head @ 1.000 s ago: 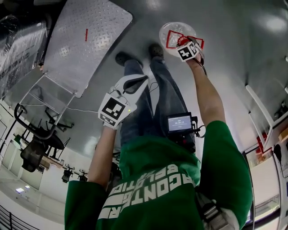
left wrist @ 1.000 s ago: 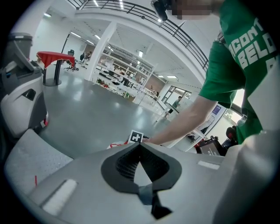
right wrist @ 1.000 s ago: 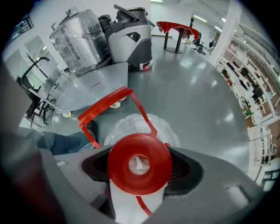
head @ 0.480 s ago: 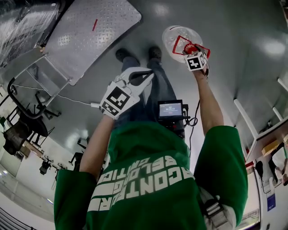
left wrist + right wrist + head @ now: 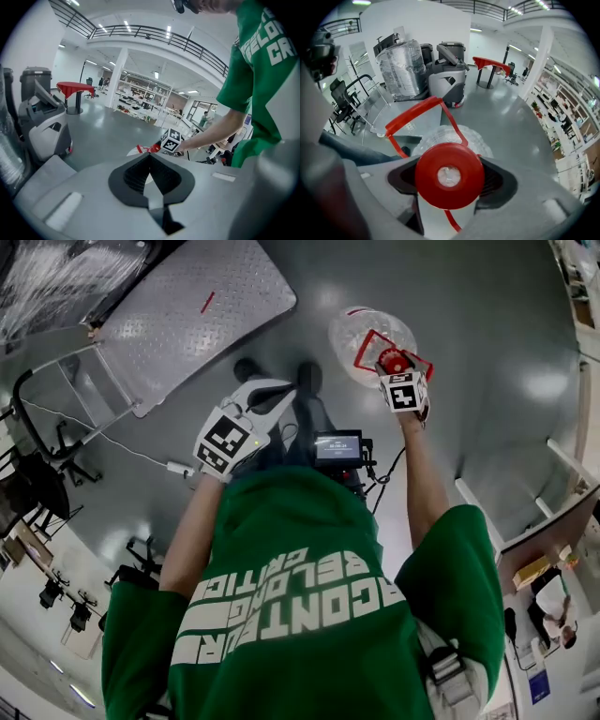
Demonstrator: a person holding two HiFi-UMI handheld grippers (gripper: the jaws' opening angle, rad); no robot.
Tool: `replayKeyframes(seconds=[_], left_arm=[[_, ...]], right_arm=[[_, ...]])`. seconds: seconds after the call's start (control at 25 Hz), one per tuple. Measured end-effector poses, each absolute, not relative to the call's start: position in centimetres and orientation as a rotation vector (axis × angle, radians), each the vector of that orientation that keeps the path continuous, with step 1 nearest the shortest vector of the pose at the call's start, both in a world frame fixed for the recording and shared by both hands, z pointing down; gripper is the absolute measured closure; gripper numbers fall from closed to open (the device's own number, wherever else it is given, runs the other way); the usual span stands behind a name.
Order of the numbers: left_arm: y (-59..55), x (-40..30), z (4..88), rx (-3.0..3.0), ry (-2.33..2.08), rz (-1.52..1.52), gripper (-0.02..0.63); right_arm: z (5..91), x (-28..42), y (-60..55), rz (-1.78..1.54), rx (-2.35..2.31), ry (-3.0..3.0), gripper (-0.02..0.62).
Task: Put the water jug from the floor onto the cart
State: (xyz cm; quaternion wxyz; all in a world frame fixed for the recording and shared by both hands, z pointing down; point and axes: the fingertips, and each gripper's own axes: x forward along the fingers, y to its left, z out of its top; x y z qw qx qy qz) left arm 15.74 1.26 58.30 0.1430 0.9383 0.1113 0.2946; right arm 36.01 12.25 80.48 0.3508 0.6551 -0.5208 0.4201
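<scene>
The clear water jug point(image 5: 361, 332) with a red cap point(image 5: 396, 362) and a red carry handle point(image 5: 373, 341) is ahead of the person's feet on the grey floor. My right gripper point(image 5: 399, 367) is shut on its neck just under the cap point(image 5: 449, 174); the ribbed body point(image 5: 454, 137) and handle point(image 5: 417, 111) show beyond the jaws. I cannot tell whether the jug touches the floor. My left gripper point(image 5: 279, 390) hangs in front of the person's legs, jaws together with nothing in them point(image 5: 150, 157). The cart's metal tread-plate deck point(image 5: 187, 315) lies at the upper left.
The cart's tube handle point(image 5: 56, 395) sticks out at the left, with office chairs point(image 5: 37, 479) beyond it. A stack of plastic-wrapped jugs point(image 5: 401, 68) and a grey floor-cleaning machine point(image 5: 447, 70) stand behind the cart. A red-covered table point(image 5: 490, 63) is farther off. White shelving point(image 5: 553, 521) lies at the right.
The right gripper still holds the jug by its neck, and both have shifted slightly. The left gripper has moved left and up, nearer the cart. The cart deck looks larger and closer.
</scene>
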Motion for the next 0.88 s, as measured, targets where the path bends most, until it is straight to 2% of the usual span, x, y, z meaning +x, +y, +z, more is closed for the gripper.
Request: replayKeyframes(seconds=[0.36,0.88], left_arm=[[-0.1,11.5,53.2,2.721,0.105,0.745,0.594],[-5.5,6.1,50.8,2.716,-0.106,0.622,0.595]], right_arm=[[71.9,33.7,11.6,0.997,1.656,-1.418,0.291],[67.1,31.0,3.7,0.881,1.512,-1.519,0.291]])
